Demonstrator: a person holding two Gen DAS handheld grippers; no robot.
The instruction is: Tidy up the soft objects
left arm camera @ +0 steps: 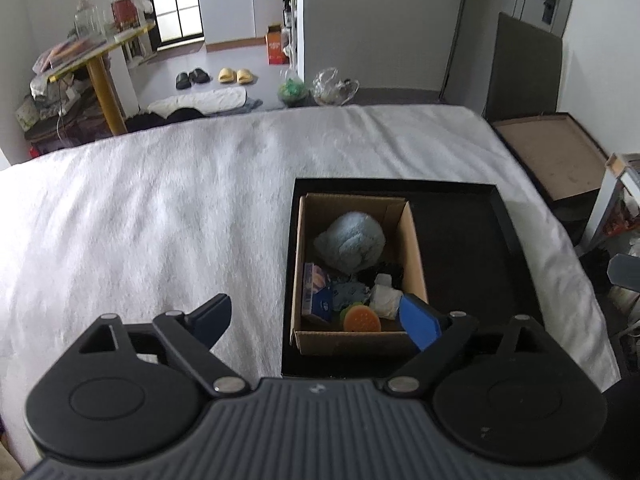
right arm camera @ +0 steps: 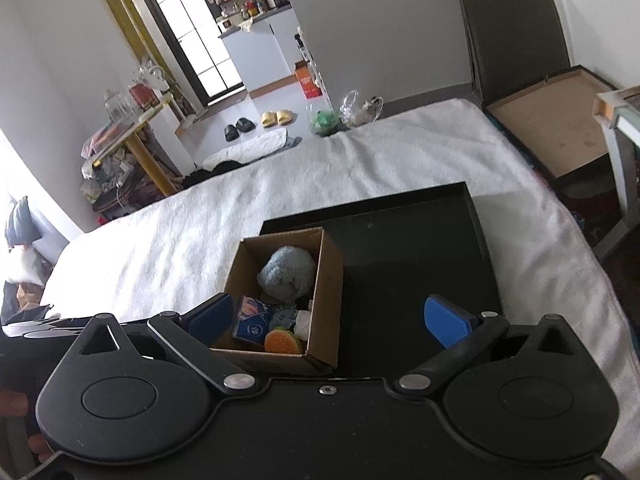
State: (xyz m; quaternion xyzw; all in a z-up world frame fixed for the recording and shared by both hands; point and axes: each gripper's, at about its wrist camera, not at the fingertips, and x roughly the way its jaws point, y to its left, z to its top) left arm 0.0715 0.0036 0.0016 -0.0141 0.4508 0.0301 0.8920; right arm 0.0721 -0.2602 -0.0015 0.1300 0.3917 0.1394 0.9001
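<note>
A brown cardboard box [left arm camera: 414, 256] stands in the left part of a black tray [left arm camera: 472, 248] on a white towel-covered bed. It holds a light blue fluffy cloth [left arm camera: 350, 246], a blue packet [left arm camera: 318, 296], an orange and green burger toy [left arm camera: 360, 318], a white roll [left arm camera: 385, 298] and something black. My left gripper [left arm camera: 318, 318] is open and empty, above the box's near edge. In the right wrist view the box [right arm camera: 326, 300], the cloth [right arm camera: 286, 272] and the tray [right arm camera: 416, 248] show again. My right gripper [right arm camera: 330, 318] is open and empty, just before the box.
The white bed cover [left arm camera: 160, 220] stretches left and behind the tray. A dark board-lined case [left arm camera: 556, 156] sits beside the bed at right. Slippers [left arm camera: 236, 76], bags [left arm camera: 332, 88] and a cluttered yellow table [left arm camera: 96, 60] are on the floor beyond.
</note>
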